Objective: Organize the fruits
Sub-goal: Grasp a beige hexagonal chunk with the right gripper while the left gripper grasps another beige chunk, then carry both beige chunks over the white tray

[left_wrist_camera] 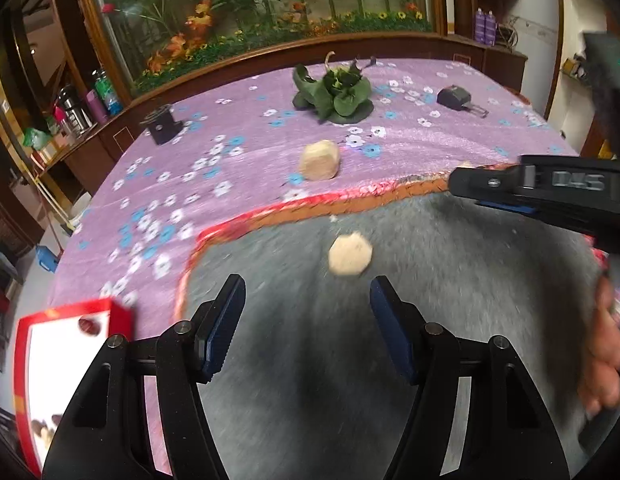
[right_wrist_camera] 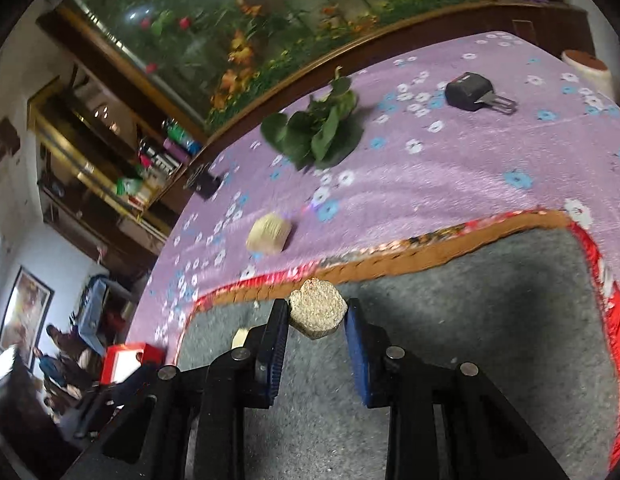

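The right gripper (right_wrist_camera: 317, 316) was clamped on a tan hexagon piece (right_wrist_camera: 318, 313), held above the gray mat (right_wrist_camera: 490, 320). Only its corners were pinched, so it could slip and fall. The left gripper (left_wrist_camera: 307, 328) was wide apart, holding nothing. I counted three tan pieces: one held, one (left_wrist_camera: 350, 255) on the mat, one (left_wrist_camera: 320, 160) on the table (left_wrist_camera: 237, 184).
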A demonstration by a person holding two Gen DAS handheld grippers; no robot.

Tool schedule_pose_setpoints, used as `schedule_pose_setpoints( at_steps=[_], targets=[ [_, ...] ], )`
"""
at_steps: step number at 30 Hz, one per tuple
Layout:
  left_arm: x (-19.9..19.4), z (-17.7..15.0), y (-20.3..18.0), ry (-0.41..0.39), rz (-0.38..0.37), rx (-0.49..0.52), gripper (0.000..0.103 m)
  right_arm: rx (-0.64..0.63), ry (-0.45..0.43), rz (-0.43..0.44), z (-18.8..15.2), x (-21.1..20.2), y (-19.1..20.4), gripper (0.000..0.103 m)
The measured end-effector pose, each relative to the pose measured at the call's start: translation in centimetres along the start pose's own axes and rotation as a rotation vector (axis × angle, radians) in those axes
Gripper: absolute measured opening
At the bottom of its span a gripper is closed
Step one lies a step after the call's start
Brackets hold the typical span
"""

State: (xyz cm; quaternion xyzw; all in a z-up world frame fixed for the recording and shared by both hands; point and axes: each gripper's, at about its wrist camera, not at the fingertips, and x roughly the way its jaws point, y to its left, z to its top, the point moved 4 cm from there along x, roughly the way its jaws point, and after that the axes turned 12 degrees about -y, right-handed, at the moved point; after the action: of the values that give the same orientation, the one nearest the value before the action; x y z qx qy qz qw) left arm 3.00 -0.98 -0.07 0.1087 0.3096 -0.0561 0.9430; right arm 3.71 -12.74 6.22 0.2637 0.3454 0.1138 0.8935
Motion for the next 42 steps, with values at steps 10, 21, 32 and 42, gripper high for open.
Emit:
schedule_pose_setpoints(
  at_steps=[10,21,32,42],
  targets=[
    [4.7,0.1,-1.4,0.043,-0.067,-0.064,0.045,0.083,-0.013,0.023,1.0,-0.8,-0.6,0.028],
    [-3.8,-0.3,1.4,-0.123,0.027,-0.052,0.029,0.01,-0.057,0.073,0.9,-1.2,1.2,0.028],
    [-14.3,-4.3,12.2,-0.25,0.283,-0.162,0.029,-0.203,-0.007,0.289,-4.6,-3.0,11.1,0.028],
    [-17.8,-8.7,18.8,-0.261,0.38,-0.272,0.029,-0.308,0.032,0.45,-12.5,-4.5,22.4,0.028]
  ],
)
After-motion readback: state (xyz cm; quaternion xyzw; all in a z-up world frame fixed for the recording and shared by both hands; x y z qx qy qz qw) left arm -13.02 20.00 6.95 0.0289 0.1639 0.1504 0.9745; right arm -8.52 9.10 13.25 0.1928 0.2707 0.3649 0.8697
